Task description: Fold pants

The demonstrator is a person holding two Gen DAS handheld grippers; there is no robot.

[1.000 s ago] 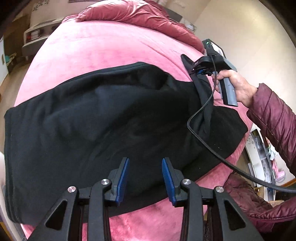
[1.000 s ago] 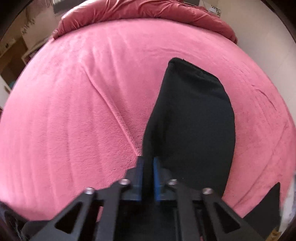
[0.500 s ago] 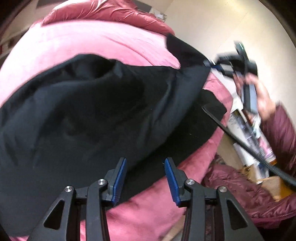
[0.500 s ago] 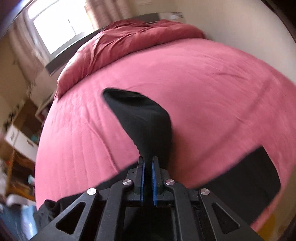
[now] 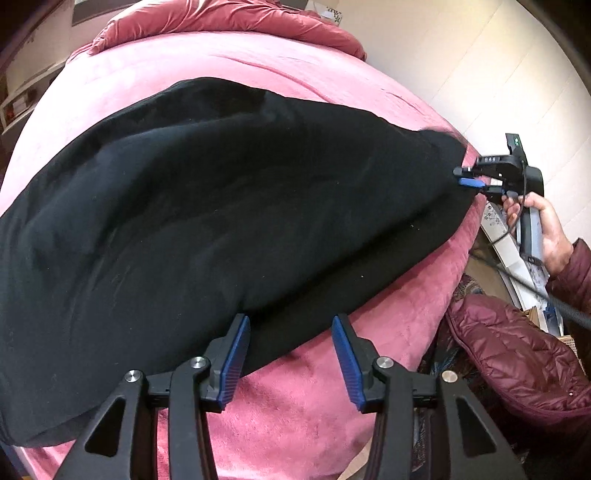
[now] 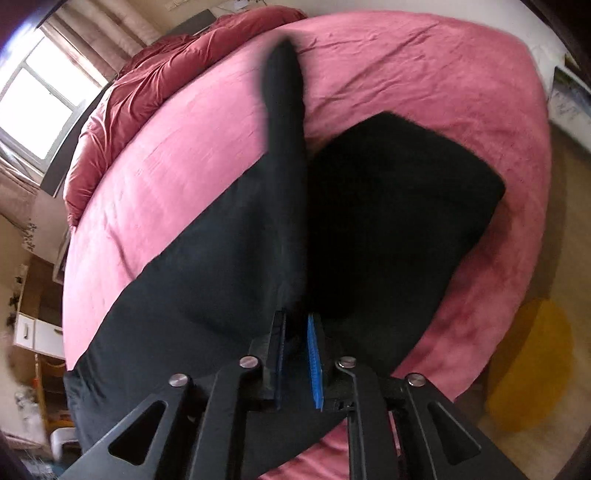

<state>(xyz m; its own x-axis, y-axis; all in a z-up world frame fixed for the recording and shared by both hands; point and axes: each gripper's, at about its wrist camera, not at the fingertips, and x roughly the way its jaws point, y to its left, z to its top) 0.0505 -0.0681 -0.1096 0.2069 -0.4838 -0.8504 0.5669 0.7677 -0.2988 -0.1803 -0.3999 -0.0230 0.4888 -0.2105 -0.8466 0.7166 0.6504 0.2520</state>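
Now right gripper [image 6: 295, 354] opening — pants [image 5: 207, 206] between.

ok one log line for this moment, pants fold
stage: leg folded over | right tongs: opening, black pants fabric between pads | left tongs: opening, empty, over pants edge | surface: pink bed

Daylit, fisheye-warped edges, slight motion blur

pants [image 5: 221, 206] sprawled across the bed [image 5: 295, 398] mid-frame, bunched duvet [image 5: 221, 18] at the top, person's hand [image 5: 546, 229] far right
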